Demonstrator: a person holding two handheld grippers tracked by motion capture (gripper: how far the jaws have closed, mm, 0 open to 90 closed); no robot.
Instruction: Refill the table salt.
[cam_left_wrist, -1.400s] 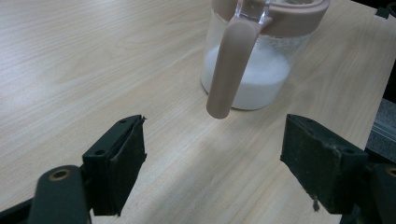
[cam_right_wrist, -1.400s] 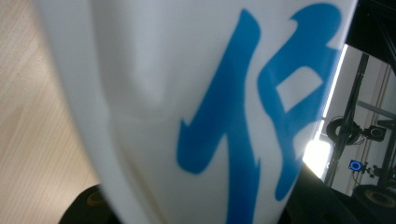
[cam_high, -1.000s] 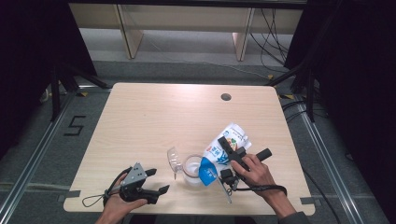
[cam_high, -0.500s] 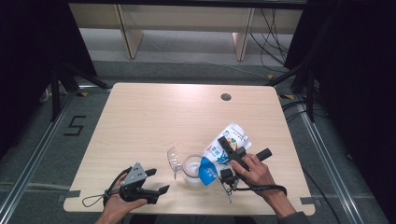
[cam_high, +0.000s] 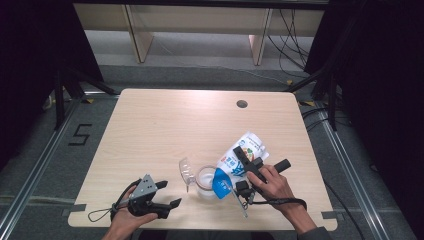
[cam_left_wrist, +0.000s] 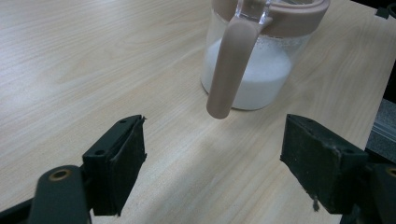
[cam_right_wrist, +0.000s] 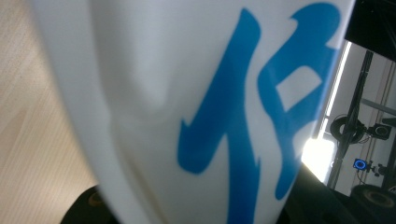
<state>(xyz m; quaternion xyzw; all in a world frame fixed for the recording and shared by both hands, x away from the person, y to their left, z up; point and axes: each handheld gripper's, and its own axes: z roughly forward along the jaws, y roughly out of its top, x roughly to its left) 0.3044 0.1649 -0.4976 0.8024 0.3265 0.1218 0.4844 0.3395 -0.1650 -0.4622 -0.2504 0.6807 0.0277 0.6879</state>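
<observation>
White powder part-fills jug (cam_left_wrist: 254, 56) at table's (cam_high: 165, 130) near edge. Bag (cam_high: 239, 162) tipped over rim, clamped in right gripper (cam_high: 247, 172). Left gripper (cam_high: 159, 197) wide, idle. Pouring judged unfinished.

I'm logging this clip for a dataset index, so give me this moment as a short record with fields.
setting: wooden table, person seated at near edge
jar: clear jar, pinkish rim and handle, white powder inside
bag: white and blue bag, tilted over the jar
lid: clear lid beside the jar
left gripper: open, facing the jar's handle, holding nothing
right gripper: shut on the bag
</observation>
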